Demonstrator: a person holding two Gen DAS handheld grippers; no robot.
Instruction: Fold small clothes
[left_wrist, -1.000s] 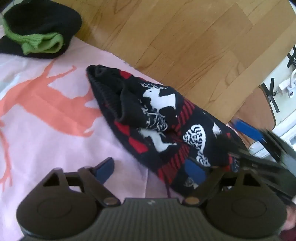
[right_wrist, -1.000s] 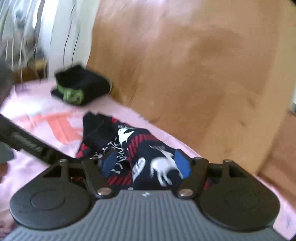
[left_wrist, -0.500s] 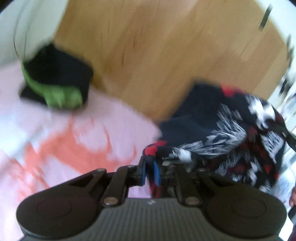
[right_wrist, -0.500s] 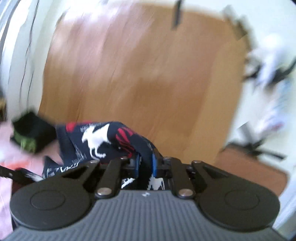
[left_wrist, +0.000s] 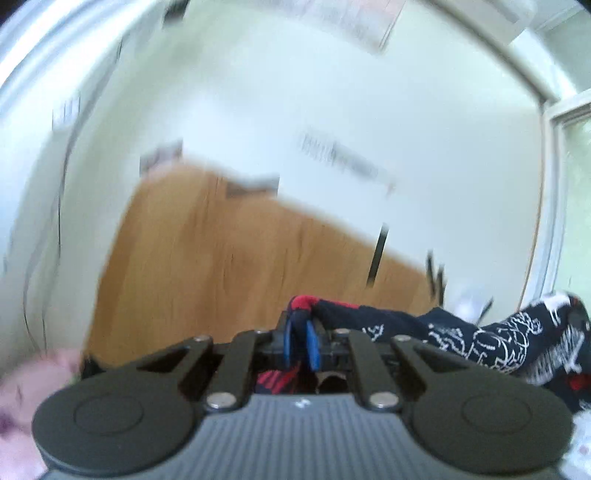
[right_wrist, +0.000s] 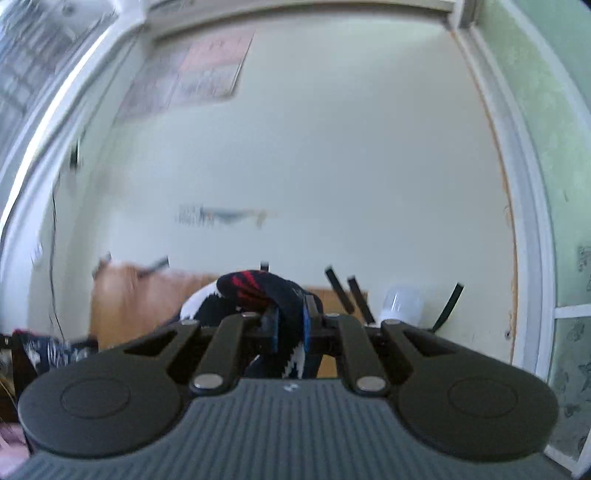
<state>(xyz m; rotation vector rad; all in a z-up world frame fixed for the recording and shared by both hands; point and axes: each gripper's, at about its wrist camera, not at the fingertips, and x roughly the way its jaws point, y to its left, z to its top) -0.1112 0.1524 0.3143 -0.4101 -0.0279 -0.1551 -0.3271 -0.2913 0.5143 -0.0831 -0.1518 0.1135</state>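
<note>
Left gripper (left_wrist: 300, 338) clamped on a red-tipped corner of the navy patterned garment (left_wrist: 480, 341), blue pads (left_wrist: 312, 345) pressed close together on the cloth. Garment stretched off to the right, raised above the wooden floor (left_wrist: 221, 266) (view badly blurred). Right gripper (right_wrist: 290, 330) likewise pinched tight on a bunched fold of that garment (right_wrist: 255, 286), held up before the pale wall (right_wrist: 332, 166).

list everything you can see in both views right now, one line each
navy knitted garment with red and white pattern: 1, stretched in the air between both grippers
pink cloth: 1, bottom left corner, left view
wooden floor: 1, light brown, below
pale wall: 1, greenish white, behind
blurred poster: 1, pinkish, on wall
white jar-like object: 1, by wall
left gripper: 1, black, blue fingers clamped on garment
right gripper: 1, black, clamped on garment
</note>
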